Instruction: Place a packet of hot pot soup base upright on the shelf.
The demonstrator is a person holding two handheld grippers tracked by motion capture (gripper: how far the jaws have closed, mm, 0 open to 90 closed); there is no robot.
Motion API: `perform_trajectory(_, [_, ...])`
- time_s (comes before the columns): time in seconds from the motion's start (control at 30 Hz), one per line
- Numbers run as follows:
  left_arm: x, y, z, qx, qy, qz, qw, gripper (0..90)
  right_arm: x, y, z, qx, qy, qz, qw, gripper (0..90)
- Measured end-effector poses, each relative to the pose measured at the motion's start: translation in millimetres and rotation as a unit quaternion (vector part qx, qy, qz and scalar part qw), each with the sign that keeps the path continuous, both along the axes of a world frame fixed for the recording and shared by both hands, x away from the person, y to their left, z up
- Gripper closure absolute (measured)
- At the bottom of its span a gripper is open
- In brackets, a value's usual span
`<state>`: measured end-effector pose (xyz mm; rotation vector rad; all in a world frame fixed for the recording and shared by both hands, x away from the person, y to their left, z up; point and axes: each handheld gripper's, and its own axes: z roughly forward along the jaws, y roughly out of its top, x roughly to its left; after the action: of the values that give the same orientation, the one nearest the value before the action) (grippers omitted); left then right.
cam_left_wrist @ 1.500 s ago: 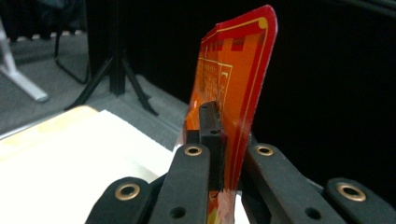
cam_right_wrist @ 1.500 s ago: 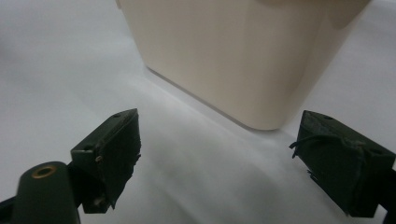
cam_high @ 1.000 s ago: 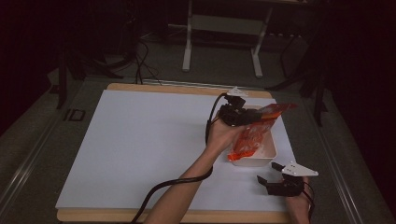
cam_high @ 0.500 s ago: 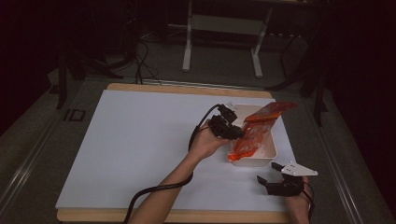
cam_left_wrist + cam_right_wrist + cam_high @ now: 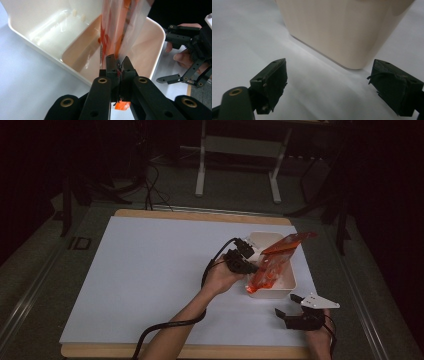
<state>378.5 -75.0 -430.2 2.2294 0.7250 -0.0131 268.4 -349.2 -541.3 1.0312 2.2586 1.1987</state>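
Note:
An orange and clear plastic bag (image 5: 274,263) stands slanted in a white bin (image 5: 283,289) at the right of the white table. My left gripper (image 5: 250,264) is shut on the bag's edge by the bin's left wall; its own view shows the jaws (image 5: 118,65) pinching the bag (image 5: 120,27) above the bin (image 5: 50,32). My right gripper (image 5: 292,306) rests open on the table just in front of the bin. Its view has both fingers spread, with the bin's outer wall (image 5: 342,30) close ahead and nothing between them.
The white sheet (image 5: 150,270) covers a wooden board (image 5: 200,215) and stretches wide to the left of the bin. A metal stand (image 5: 240,165) and cables lie on the dark floor behind the table. The table's right edge is close to the bin.
My left gripper has come down and back towards me along the bin's left side, still holding the bag, which now leans lower in the bin. The right gripper has stayed put.

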Motion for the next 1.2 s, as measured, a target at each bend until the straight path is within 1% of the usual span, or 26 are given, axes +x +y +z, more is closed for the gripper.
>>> perform_trajectory(0.1, [-2.7, -1.1, -2.7, -0.001, -0.002, -0.001, 1.0000, 89.8, 0.1, 0.1, 0.0, -0.002, 0.001, 0.000, 1.0000, 14.0])
perform_trajectory(0.27, [-6.8, -2.1, -8.3, -0.005, 0.003, -0.002, 1.0000, 90.0, 0.2, 0.3, -0.1, -0.004, 0.001, 0.001, 1.0000, 14.0])
perform_trajectory(0.37, [-8.8, -2.5, -10.8, -0.002, 0.001, -0.003, 1.0000, 90.0, 0.1, 0.3, 0.0, -0.004, 0.001, 0.001, 1.0000, 14.1])
perform_trajectory(0.43, [-10.9, -3.3, -13.1, -0.001, -0.002, 0.002, 1.0000, 90.0, 0.1, 0.5, -0.1, -0.005, 0.001, 0.000, 1.0000, 14.1])
perform_trajectory(0.47, [-11.5, -3.1, -13.6, 0.002, -0.004, 0.000, 1.0000, 90.0, 0.1, 0.6, -0.2, -0.005, 0.001, 0.000, 1.0000, 14.1])
perform_trajectory(0.53, [-12.8, -3.2, -15.1, 0.003, -0.003, 0.000, 1.0000, 90.0, 0.2, 0.7, -0.2, -0.005, 0.001, 0.000, 1.0000, 14.1])
perform_trajectory(0.63, [-13.7, -2.2, -17.8, -0.006, 0.002, 0.001, 1.0000, 90.0, 0.2, 0.6, -0.2, -0.005, 0.001, 0.000, 1.0000, 14.1])
perform_trajectory(0.73, [-15.8, -2.2, -19.9, -0.008, -0.001, 0.005, 1.0000, 90.0, 0.1, 0.7, -0.2, -0.005, 0.001, 0.000, 1.0000, 14.1])
perform_trajectory(0.9, [-19.7, -4.4, -20.0, 0.006, -0.018, 0.005, 0.9998, 90.0, 0.0, 0.8, -0.3, -0.004, 0.000, -0.001, 1.0000, 14.1])
perform_trajectory(1.0, [-20.6, -5.0, -20.7, 0.010, -0.016, 0.008, 0.9998, 90.0, 0.0, 0.8, -0.3, -0.004, 0.000, 0.000, 1.0000, 14.1])
perform_trajectory(1.07, [-20.8, -4.9, -21.7, 0.007, -0.013, 0.014, 0.9998, 90.0, 0.0, 0.9, -0.4, -0.005, 0.000, 0.000, 1.0000, 14.1])
perform_trajectory(1.2, [-20.7, -3.5, -24.8, -0.002, -0.008, 0.015, 0.9999, 90.0, 0.0, 0.9, -0.3, -0.004, 0.000, 0.000, 1.0000, 14.1])
